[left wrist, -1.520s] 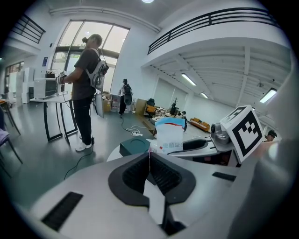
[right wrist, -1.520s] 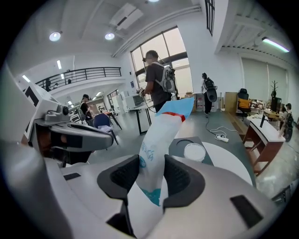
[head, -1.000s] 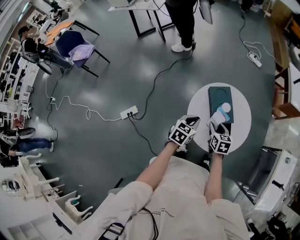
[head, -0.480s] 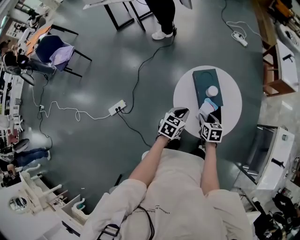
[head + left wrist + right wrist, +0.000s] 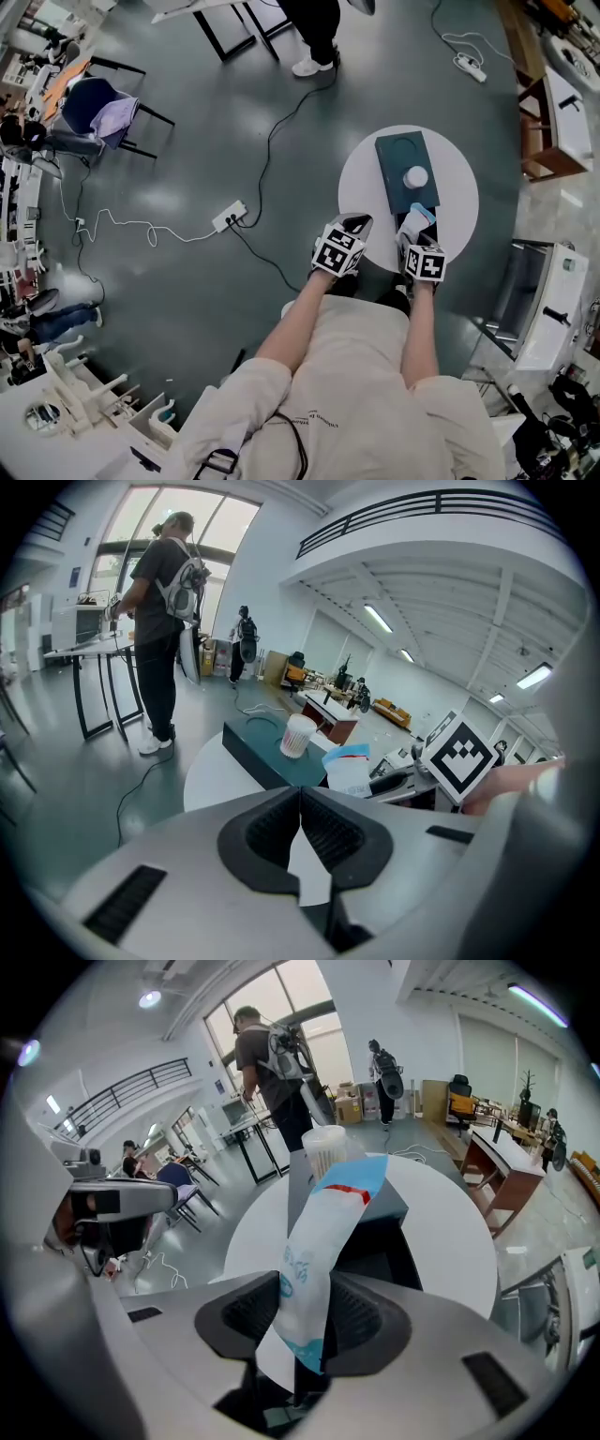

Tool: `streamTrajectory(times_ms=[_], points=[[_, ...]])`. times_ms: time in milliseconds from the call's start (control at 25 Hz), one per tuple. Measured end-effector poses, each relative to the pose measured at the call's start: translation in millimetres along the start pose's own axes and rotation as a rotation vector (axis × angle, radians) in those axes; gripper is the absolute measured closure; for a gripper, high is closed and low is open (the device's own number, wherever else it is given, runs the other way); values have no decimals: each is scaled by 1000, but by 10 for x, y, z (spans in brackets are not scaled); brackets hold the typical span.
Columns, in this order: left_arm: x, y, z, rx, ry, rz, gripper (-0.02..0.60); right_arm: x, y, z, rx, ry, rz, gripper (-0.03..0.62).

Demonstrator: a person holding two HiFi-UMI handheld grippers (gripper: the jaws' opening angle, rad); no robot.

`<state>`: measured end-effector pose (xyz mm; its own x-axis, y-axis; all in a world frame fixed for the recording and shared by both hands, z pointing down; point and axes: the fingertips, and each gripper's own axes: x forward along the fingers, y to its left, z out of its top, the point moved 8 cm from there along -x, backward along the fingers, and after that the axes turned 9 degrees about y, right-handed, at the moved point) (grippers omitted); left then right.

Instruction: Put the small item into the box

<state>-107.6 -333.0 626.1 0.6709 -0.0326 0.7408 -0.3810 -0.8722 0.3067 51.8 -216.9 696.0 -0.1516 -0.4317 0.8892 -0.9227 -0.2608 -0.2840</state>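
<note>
Near the middle right of the head view, the right gripper [image 5: 302, 1314] pinches the small packet [image 5: 323, 1241] by its bottom, standing up, close to the dark box [image 5: 394, 159] on the round table [image 5: 361, 192], maybe so it can drop in. The left gripper [image 5: 300, 829] holds nothing, its jaws pressed together.

A round white worktop [image 5: 361, 183] stands on a glossy grey floor [image 5: 187, 141]. To its left a white power strip [image 5: 230, 217] lies on the floor, its black cable [image 5: 269, 150] running toward a standing person's white shoe [image 5: 307, 66]. A blue chair draped with lilac cloth [image 5: 103, 108] sits well apart, far left.
</note>
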Motion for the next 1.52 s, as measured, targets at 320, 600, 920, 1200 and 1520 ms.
streamTrajectory(times_ms=[320, 600, 920, 1200, 1520], points=[[241, -246, 53, -11, 17, -10, 560, 3, -274, -80, -31, 113, 26, 410], [333, -357, 12, -55, 20, 28, 560, -15, -449, -30, -62, 166, 107, 410], [438, -489, 85, -114, 11, 69, 560, -35, -633, 67, -147, 286, 161, 410], [476, -500, 72, -163, 11, 120, 560, 196, -638, 11, -246, 383, 194, 410], [523, -527, 17, -203, 22, 182, 560, 392, -717, -38, -349, 491, 199, 410]])
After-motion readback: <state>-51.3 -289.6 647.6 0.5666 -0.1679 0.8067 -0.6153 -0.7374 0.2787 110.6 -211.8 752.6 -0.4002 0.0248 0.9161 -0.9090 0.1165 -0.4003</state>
